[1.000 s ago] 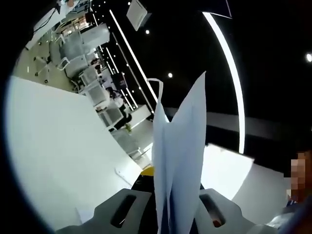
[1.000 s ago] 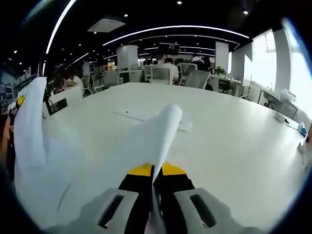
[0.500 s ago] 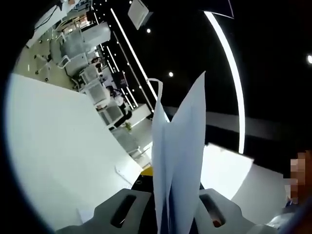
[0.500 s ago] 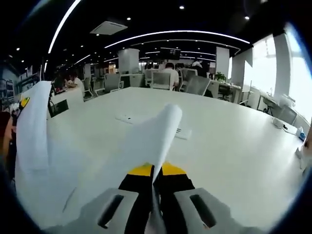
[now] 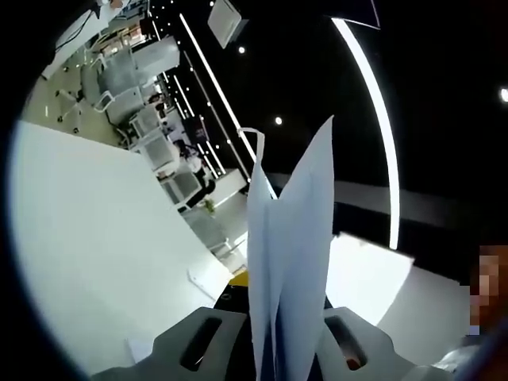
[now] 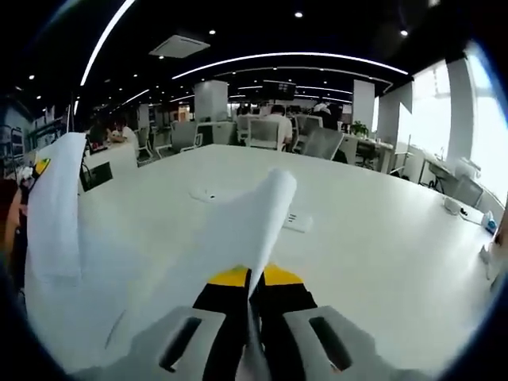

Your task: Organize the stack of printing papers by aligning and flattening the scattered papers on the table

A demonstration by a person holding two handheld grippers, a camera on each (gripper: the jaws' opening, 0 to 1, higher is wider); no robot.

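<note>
In the left gripper view my left gripper [image 5: 275,349] is shut on the stack of white papers [image 5: 290,262], which stands edge-on between the jaws and fans upward into two points. In the right gripper view my right gripper [image 6: 252,329] is shut on the same papers [image 6: 238,226]; the sheets sag and curve away to the left, where their far end [image 6: 55,206] rises beside the other gripper at the frame's edge. The papers hang lifted above the white table [image 6: 381,238].
A small flat white object [image 6: 295,220] lies on the table beyond the papers. Office chairs [image 6: 321,143] and seated people line the far edge. The table's right side holds small items [image 6: 452,206] near the windows. A person's hand [image 5: 488,286] shows at the right.
The right gripper view has tilted slightly, so the table's far edge sits a little lower. The papers stay held the same way in both grippers.
</note>
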